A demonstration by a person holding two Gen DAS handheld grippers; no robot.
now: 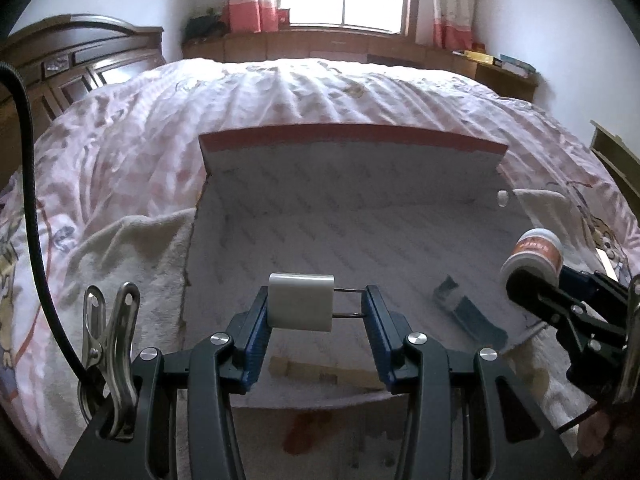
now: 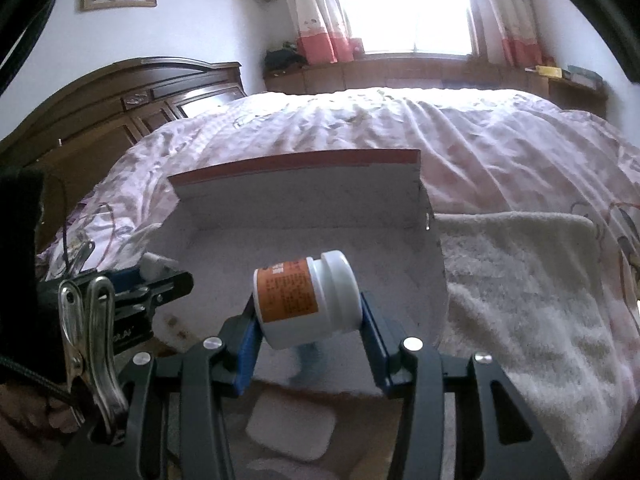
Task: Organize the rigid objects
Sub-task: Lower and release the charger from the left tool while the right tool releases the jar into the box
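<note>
Start on your left. Your left hand-held gripper (image 1: 316,304) is clamped on a white plug adapter (image 1: 301,302), and the grip is end to end. The white body presses against the left pad. The two thin metal prongs reach across to the right pad. So its long axis lies crosswise between the jaws, level with the bed. It looks hard, smooth and blocky, with rounded corners.

The adapter hangs over the near part of the open cardboard box (image 1: 344,216), whose pale lining lies ahead of and below the fingers. The raised flap with its red edge stands at the far side. The drop is therefore straight down and a little forward. I judge the prongs to be the weak side of that hold, so a tilt could let it slip.

On the box floor, just right of your left fingers, lies a blue and white tube (image 1: 468,312). A pale wooden strip (image 1: 320,372) lies near the front edge.

Further right, your right hand-held gripper (image 2: 308,310) is clamped on a small white bottle (image 2: 306,300) with an orange label. The bottle lies on its side across the jaws, with its cap toward the right pad and tilted a little upward. It hangs over the right half of the box, near the right wall. Each hand is nearest its own half. A cream towel (image 2: 520,280) lies on the bed beyond that wall.
</note>
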